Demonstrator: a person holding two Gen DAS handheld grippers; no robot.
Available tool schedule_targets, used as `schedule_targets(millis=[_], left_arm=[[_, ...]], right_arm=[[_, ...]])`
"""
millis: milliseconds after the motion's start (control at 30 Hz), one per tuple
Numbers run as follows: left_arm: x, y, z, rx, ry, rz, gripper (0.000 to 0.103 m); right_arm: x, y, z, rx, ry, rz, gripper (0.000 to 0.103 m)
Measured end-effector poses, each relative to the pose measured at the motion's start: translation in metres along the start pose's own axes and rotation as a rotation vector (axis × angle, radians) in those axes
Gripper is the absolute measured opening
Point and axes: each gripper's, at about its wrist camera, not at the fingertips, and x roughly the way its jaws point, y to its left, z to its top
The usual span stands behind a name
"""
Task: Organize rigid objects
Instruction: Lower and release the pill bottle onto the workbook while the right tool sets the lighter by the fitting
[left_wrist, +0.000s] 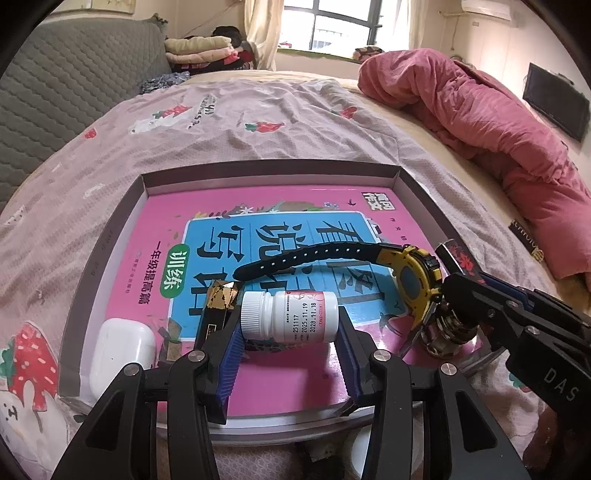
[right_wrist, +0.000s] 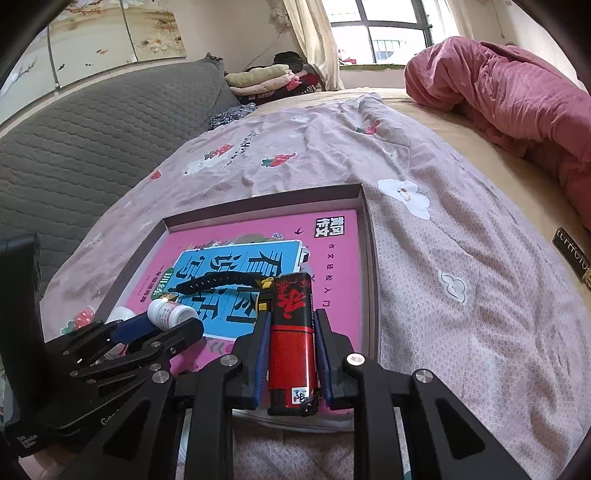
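Grippers angled down over tray (left_wrist: 110, 236), left gripper (left_wrist: 290, 343) clamping pill bottle (left_wrist: 290, 317), right gripper (right_wrist: 290, 354) pinching lighter (right_wrist: 291, 339).

Daylit bedroom, two sharp fisheye views with heavy edge bending.

Light comes from the window (left_wrist: 340, 27) at the far end, its panes blown out to white in both views; the bed (left_wrist: 258, 110) is evenly and softly lit, with only faint shadows under things lying in the box (left_wrist: 110, 236). Straight lines bow strongly outward, and black vignette fills the corners. No motion blur; near printed text reads crisp, distant clutter goes soft.
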Motion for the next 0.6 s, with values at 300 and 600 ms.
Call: schedule_targets(millis=[300, 600], left_arm=[[0.003, -0.007, -0.001, 0.031, 0.0, 0.055, 0.048], [0.004, 0.005, -0.006, -0.047, 0.027, -0.002, 0.048]], right_arm=[[0.002, 0.0, 0.0, -0.001, 0.008, -0.002, 0.023], [0.002, 0.0, 0.0, 0.0, 0.014, -0.006, 0.023]])
